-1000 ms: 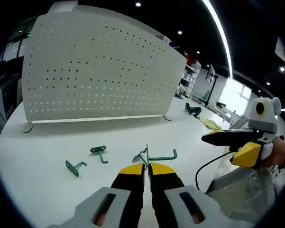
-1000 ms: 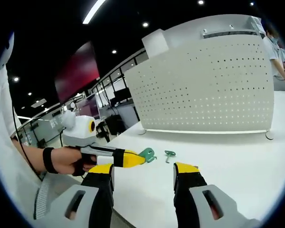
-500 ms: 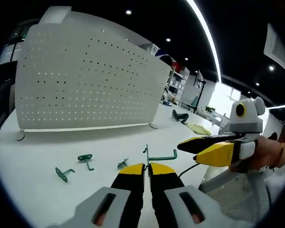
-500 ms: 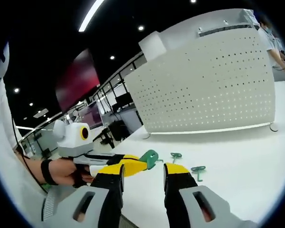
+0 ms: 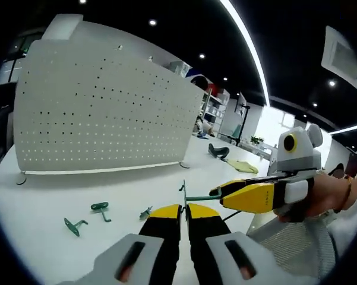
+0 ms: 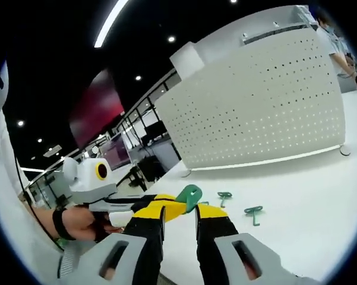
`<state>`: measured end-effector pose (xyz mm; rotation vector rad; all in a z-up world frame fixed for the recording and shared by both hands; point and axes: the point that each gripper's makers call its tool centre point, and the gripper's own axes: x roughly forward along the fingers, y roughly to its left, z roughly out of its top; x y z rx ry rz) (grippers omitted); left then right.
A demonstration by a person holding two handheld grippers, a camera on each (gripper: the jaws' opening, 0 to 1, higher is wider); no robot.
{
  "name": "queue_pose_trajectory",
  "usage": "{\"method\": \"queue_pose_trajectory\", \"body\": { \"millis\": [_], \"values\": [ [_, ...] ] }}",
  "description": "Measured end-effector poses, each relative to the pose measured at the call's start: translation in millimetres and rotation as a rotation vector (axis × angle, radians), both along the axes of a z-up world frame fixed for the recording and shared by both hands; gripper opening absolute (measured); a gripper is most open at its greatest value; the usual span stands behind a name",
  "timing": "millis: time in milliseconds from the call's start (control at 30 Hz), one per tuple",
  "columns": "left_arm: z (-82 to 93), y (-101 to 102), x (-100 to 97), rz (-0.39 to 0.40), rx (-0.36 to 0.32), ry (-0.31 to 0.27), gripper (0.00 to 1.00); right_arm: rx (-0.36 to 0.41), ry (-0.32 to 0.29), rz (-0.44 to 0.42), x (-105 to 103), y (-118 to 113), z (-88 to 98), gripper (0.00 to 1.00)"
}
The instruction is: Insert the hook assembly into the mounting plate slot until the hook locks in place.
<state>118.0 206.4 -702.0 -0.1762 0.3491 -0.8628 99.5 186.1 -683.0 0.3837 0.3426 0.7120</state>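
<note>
Low in the centre of the left gripper view, the left gripper (image 5: 183, 208) has its jaws pressed together on a green hook (image 5: 200, 195), whose thin wire stem stands up just above the yellow tips and whose arm runs off toward the right. From the right of that frame comes the right gripper (image 5: 217, 191), held by a hand (image 5: 322, 196); its yellow tips sit right at the far end of the hook, though contact is too close to call.

Over in the right gripper view, the right gripper (image 6: 181, 211) rises from the bottom with a narrow gap between its jaws. The left gripper (image 6: 177, 209) reaches in from the left, gripped by a hand (image 6: 78, 223), and the hook's green plate end (image 6: 190, 196) pokes up just above the gap. Whether the right jaws pinch it cannot be told.

Filling the upper left of the left gripper view, the white pegboard (image 5: 101, 113) stands upright on the white table (image 5: 41, 237); it occupies the upper right of the right gripper view (image 6: 261, 107). On the table at lower left lie two loose green hooks (image 5: 99, 208) (image 5: 73, 225), with a small one (image 5: 145, 212) just beside the left jaws. Two spare hooks (image 6: 225, 197) (image 6: 252, 212) lie right of centre in the right gripper view.
</note>
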Motion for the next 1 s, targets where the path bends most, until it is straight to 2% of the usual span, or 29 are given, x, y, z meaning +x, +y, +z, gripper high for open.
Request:
{"method": "queue_pose_trajectory", "body": {
  "millis": [67,133,333,433,500,600,667,767,1000],
  "values": [
    [2.3,-1,-1.0,-0.007,-0.001,-0.007,0.04,0.015,0.007,-0.007,1,-1,0.2,0.16],
    [7.8,-7,-4.8,-0.032,-0.010,-0.038,0.04,0.029,0.015,-0.015,1,-2,0.3,0.15],
    [10.2,-12,-6.3,-0.038,-0.008,-0.064,0.04,0.050,0.025,-0.033,3,-2,1.2,0.11],
    [11.8,-13,-7.8,-0.046,-0.016,-0.075,0.04,0.103,0.049,-0.043,3,-4,2.6,0.08],
    [12.9,-14,-8.8,-0.052,-0.018,-0.085,0.04,0.112,0.050,-0.042,2,-4,2.3,0.07],
    [16.9,-15,-10.0,-0.060,-0.012,-0.127,0.04,0.130,0.059,-0.050,2,-5,2.6,0.04],
    [18.5,-15,-9.8,-0.057,-0.014,-0.133,0.04,0.177,0.068,-0.069,3,-6,5.4,0.04],
    [21.4,-16,-10.0,-0.070,0.001,-0.171,0.04,0.267,0.098,-0.095,4,-7,8.7,0.03],
    [26.1,-17,-10.8,-0.088,0.044,-0.247,0.04,0.364,0.153,-0.124,3,-9,8.3,0.02]
  ]
}}
